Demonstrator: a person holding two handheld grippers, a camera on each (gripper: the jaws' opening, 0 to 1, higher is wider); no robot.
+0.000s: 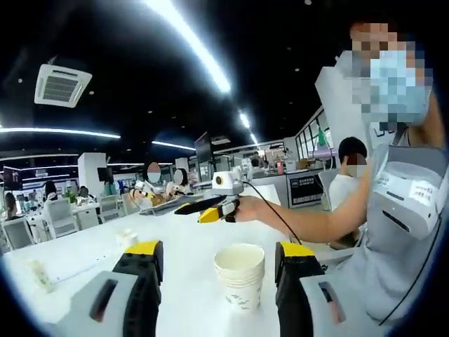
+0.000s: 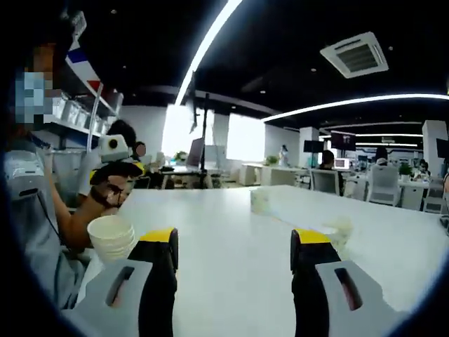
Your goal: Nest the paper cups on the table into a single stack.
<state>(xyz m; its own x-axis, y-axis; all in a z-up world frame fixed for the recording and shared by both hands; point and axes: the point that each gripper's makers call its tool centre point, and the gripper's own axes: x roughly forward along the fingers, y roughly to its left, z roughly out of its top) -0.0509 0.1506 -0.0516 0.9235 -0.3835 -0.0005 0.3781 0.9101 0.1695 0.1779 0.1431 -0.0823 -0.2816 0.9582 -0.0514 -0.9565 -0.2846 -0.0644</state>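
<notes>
White office surface [image 1: 91, 246] spans lower frame. Cup stack [image 1: 240, 275] stands lower centre, between wide left tool [image 1: 219, 261] jaws. Right tool [image 2: 233, 247] wide, empty. Advice: close gently, avoid crushing rims.

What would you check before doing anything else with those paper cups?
1. Cups nested in one stack: ok, several rims show, one inside another.
2. Stack upright on the table: ok.
3. Left tongs open: ok, jaws apart, nothing held; stack stands between them.
4. Right tongs open and empty: ok.
5. Loose cups left elsewhere: cannot tell; small pale things farther along the table are too blurred.
</notes>
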